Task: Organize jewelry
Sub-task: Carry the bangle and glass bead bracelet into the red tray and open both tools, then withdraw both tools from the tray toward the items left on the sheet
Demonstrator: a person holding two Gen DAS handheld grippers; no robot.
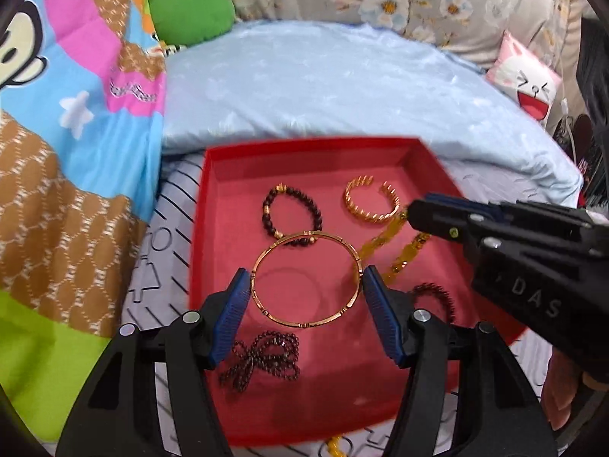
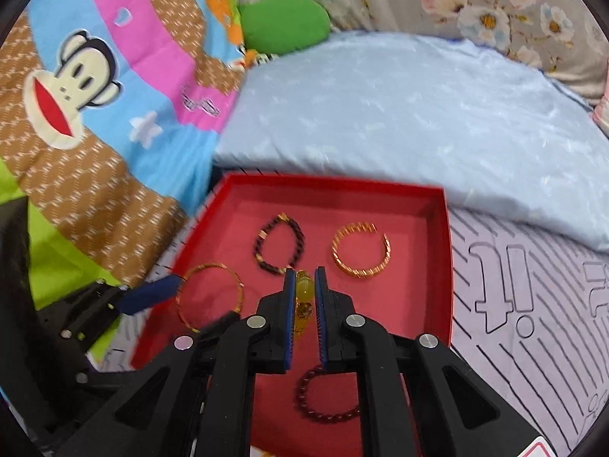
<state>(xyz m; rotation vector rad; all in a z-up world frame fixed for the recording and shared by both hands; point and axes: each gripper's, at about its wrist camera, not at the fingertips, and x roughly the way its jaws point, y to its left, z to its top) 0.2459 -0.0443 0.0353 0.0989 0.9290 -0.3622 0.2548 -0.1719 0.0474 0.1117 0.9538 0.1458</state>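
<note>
Only readable writing: "DAS" in pale letters on the black body of the right gripper [image 1: 413, 211], right side of the left wrist view; script on the cartoon monkey blanket [image 2: 76, 87], upper left, too blurred to read. Left gripper [image 1: 306, 297] comes in from bottom centre, blue pads [image 1: 232, 312] wide apart, and the thin gold bangle [image 1: 306, 278] sits between them, touching or nearly touching both; can't tell if it's gripped or lifted. Right gripper, in its own view at bottom centre [image 2: 304, 297], pads nearly together, clamped on the yellow bead bracelet [image 2: 304, 297]. All inside the red tray [image 1: 198, 266], centre frame: dark bead bracelet [image 1: 291, 215] upper middle, twisted gold cuff [image 1: 371, 202] to its right, dark bead tangle [image 1: 262, 358] lower left, dark red bead bracelet [image 2: 327, 396] near the front. Tray rests on a striped lilac sheet [image 2: 514, 304]; pale blue pillow [image 2: 399, 114] behind, green cushion [image 2: 283, 23] upper centre, floral fabric [image 2: 495, 11] top right.
</note>
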